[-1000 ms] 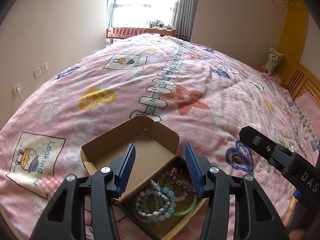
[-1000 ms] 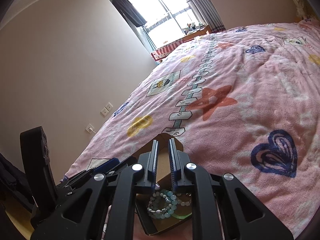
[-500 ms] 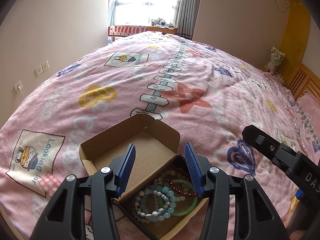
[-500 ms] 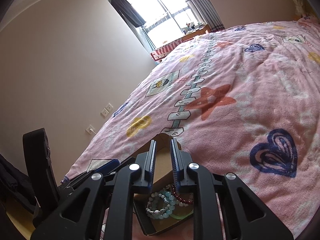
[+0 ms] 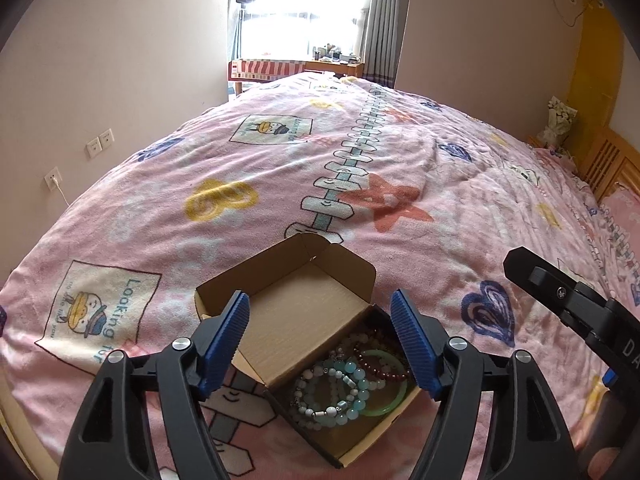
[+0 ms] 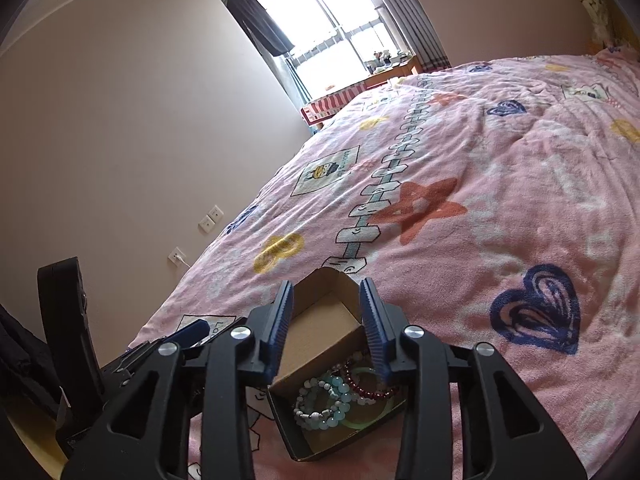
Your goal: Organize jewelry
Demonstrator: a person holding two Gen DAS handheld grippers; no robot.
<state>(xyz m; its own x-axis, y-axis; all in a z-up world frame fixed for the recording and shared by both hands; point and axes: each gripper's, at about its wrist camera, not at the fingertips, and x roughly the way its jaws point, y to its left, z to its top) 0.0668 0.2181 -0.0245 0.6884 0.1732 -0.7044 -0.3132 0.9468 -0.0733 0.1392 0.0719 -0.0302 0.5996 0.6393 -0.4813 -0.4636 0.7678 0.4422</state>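
Observation:
An open cardboard box (image 5: 296,312) lies on the pink bedspread, its lid folded back. Its near half holds a pile of beaded bracelets (image 5: 340,384) and a green bangle (image 5: 390,402). My left gripper (image 5: 320,322) hovers above the box, its jaws opening wide, nothing between the blue pads. In the right wrist view the same box (image 6: 320,344) sits below my right gripper (image 6: 326,304), whose jaws are opening with nothing held. The bracelets (image 6: 332,396) and a dark red bead strand (image 6: 370,390) lie in the box under it.
The pink patterned blanket (image 5: 360,184) covers the whole bed. A wall with sockets (image 5: 98,144) runs along the left. A wooden headboard (image 5: 608,160) is at the right, a window and desk (image 5: 296,68) at the far end. The right gripper's body (image 5: 576,312) shows at the right.
The right gripper's jaws went from nearly shut to parted, and a dark red bead strand now lies in the box. The left gripper's jaws widened and it lifted slightly.

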